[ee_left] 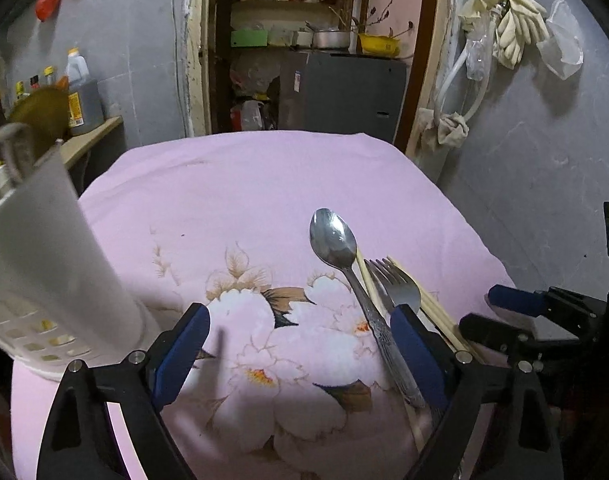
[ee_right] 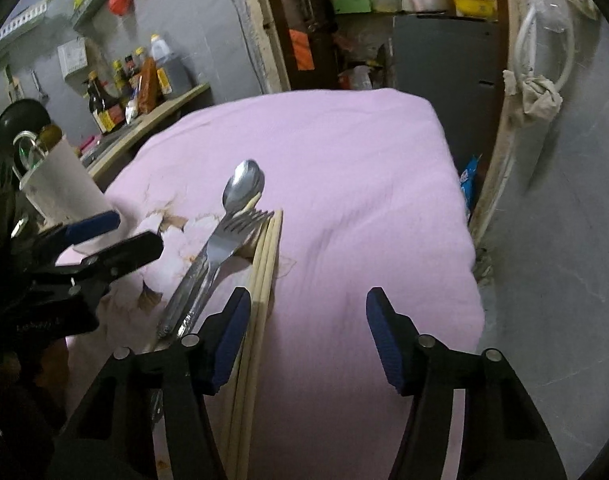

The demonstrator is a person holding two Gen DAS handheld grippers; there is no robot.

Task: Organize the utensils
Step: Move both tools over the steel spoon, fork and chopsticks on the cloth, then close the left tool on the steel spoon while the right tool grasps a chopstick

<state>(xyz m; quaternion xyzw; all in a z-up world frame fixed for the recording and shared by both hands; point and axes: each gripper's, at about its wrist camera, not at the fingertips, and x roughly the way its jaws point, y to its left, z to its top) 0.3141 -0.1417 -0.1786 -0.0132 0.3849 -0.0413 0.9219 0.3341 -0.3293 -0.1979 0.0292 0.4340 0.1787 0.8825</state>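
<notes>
Starting out: you have sorted nothing visible yet, and all the loose utensils lie on the pink floral cloth.

The spoon (ee_left: 333, 240), fork (ee_left: 392, 284) and chopsticks (ee_right: 264, 256) lie bunched together on the cloth (ee_left: 244, 200), well apart from the white holder (ee_left: 44, 248), which stands at the cloth's left edge; whether anything is in it you cannot tell. Your left tool (ee_left: 300, 344) is spread wide and holds nothing, its right pad just over the spoon and fork handles. Your right tool (ee_right: 308, 336) is about half open and empty, its left pad touching or just beside the chopsticks. Every piece still needs moving to the holder.
</notes>
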